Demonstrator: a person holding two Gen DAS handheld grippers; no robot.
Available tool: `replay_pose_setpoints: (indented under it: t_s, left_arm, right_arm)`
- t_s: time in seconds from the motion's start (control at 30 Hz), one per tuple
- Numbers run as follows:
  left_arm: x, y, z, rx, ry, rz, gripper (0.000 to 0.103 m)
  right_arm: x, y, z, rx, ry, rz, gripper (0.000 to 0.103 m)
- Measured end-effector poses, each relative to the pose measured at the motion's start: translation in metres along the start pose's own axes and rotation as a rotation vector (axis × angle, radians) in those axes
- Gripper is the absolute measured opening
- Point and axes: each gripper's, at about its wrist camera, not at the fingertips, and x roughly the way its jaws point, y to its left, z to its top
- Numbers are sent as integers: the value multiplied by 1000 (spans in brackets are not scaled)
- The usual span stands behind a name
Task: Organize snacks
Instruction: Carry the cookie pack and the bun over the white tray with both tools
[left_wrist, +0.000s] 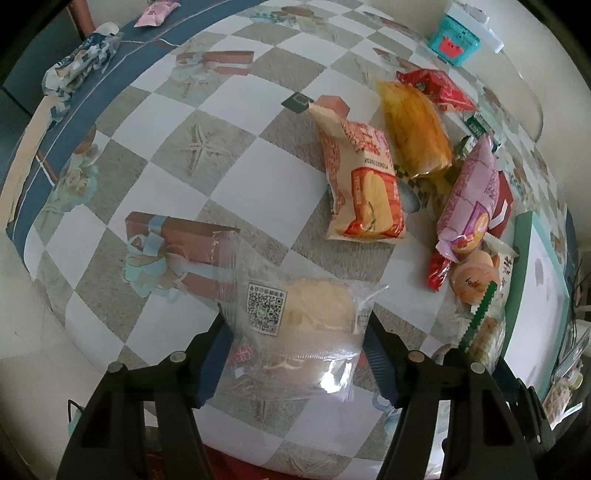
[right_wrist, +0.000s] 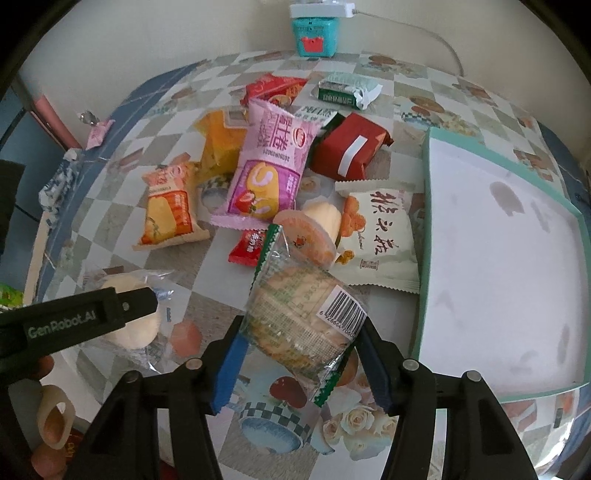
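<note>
The tray (right_wrist: 498, 236) is cut off at the frame's right edge. Left of it, the snack pile (right_wrist: 266, 166) overlaps, hiding several packets. Nearer, the right gripper (right_wrist: 301, 363) clamps a cracker pack (right_wrist: 295, 317). Farthest left, the left gripper (left_wrist: 295, 354) pinches a clear bun bag (left_wrist: 295, 317), contents blurred.

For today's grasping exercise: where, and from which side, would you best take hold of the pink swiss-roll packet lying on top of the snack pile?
Grip the pink swiss-roll packet across its puffy middle, coming from above. It lies flat on top of the other snacks, long sides exposed, so jaws could probably straddle its narrow width; the crimped ends are thin and likely to slip.
</note>
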Motion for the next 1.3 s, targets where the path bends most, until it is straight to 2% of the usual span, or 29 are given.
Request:
replay_pose_setpoints:
  t_s: [0.3,0.53,0.87,1.1,1.3]
  left_arm:
    - [-37,0,0,-3,-67,-8,69]
    - [-57,-15,4,34,-108,-14,69]
    - [-79,-95,17,184,-183,-3,69]
    - [-74,-157,17,256,-176,-34,69]
    - [-56,-205,14,328,-160,-30,69]
  right_arm:
    - [-13,0,-3,26,-59,19,62]
    - [-31,-21,4,110,-122,-2,62]
    - [-43,-79,19,310,-159,-114,62]
    - [-44,-144,21,480,-159,-183,62]
    - [-42,-193,20,614,-140,-235,62]
